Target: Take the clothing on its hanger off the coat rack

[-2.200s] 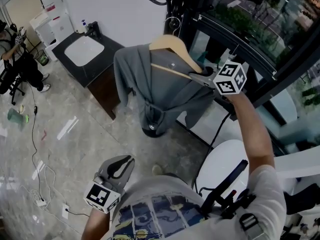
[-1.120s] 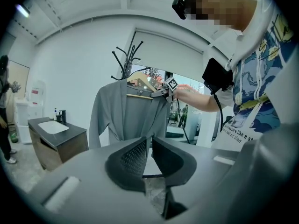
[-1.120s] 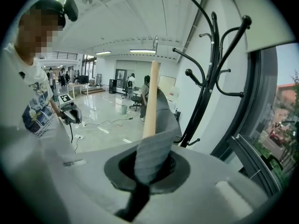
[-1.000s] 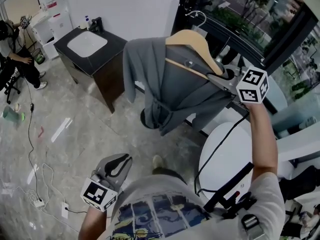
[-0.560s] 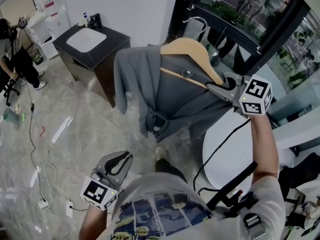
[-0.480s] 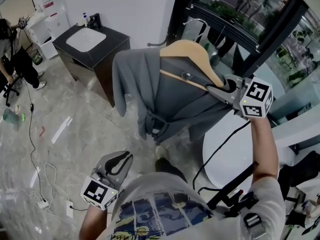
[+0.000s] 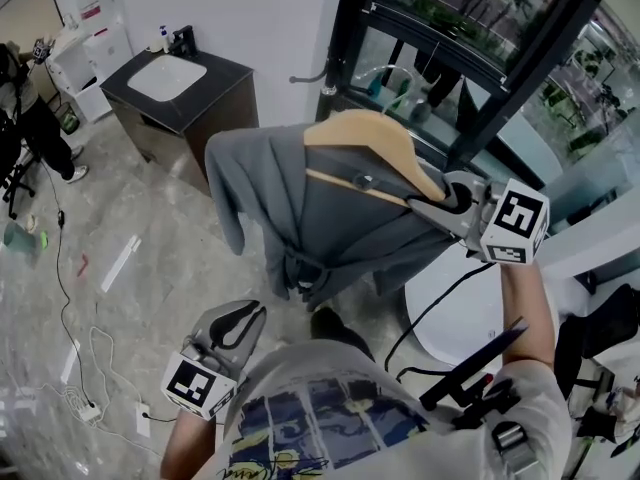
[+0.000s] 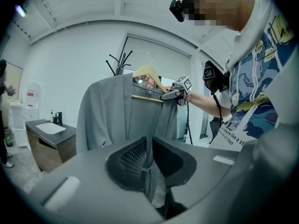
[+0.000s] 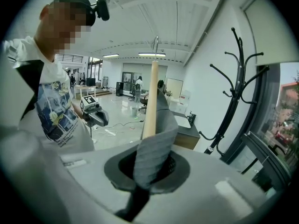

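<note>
A grey garment (image 7: 320, 218) hangs on a wooden hanger (image 7: 365, 138), held in the air clear of the black coat rack (image 7: 345, 28). My right gripper (image 7: 425, 206) is shut on the garment's shoulder over the hanger's end. In the right gripper view the grey cloth (image 9: 154, 143) and the hanger's wood (image 9: 150, 97) run up from between the jaws of the right gripper (image 9: 150, 171). The hanger's metal hook (image 9: 156, 41) touches nothing, and the coat rack (image 9: 231, 92) stands to the right. My left gripper (image 7: 256, 314) is low by my body, shut and empty. It (image 8: 148, 160) points at the garment (image 8: 105, 115).
A dark cabinet with a white sink (image 7: 170, 78) stands at the wall on the left. Another person (image 7: 25, 108) is at the far left. A white round table (image 7: 450, 308) sits below my right arm. Cables (image 7: 90, 358) lie on the marble floor. Black-framed windows (image 7: 500, 78) are behind the rack.
The garment on its hanger has come off the coat rack and moved away from it toward me, carried by my right gripper. My left gripper has stayed where it was.
</note>
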Motion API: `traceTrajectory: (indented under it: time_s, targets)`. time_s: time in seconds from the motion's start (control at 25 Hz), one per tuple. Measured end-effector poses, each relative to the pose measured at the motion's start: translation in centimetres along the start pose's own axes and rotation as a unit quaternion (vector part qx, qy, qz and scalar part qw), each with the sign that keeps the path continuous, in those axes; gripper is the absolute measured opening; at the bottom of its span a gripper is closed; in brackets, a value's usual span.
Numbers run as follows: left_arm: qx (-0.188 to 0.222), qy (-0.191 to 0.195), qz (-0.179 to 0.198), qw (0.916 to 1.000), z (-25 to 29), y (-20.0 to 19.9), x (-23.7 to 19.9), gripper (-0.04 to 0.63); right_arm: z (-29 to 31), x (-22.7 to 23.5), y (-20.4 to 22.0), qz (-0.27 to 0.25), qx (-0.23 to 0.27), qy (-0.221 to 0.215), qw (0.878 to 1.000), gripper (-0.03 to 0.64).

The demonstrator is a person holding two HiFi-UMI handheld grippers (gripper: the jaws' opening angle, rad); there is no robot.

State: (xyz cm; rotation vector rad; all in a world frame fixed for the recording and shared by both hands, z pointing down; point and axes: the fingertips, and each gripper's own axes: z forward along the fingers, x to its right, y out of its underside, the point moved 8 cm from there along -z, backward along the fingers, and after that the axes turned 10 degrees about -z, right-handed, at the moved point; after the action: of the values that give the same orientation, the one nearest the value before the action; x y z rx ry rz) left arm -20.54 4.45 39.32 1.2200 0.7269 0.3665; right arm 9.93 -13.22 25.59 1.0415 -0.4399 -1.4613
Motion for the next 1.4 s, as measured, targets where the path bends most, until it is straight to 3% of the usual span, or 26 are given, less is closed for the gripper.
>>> traceTrajectory:
  time_s: [0.6,1.4]
  targets:
    - [-0.004,0.012,0.010,0.9999,-1.1,0.7,1.5,0.043,-0.1,-5.6,-1.1,-0.014,0.006,-0.027,1.000,0.002]
    - [-0.009,0.021,0.010,0.9997,0.0,0.7,2.3,0.043,-0.2,-7.6,-0.5,-0.017,-0.003,-0.050,0.999,0.003]
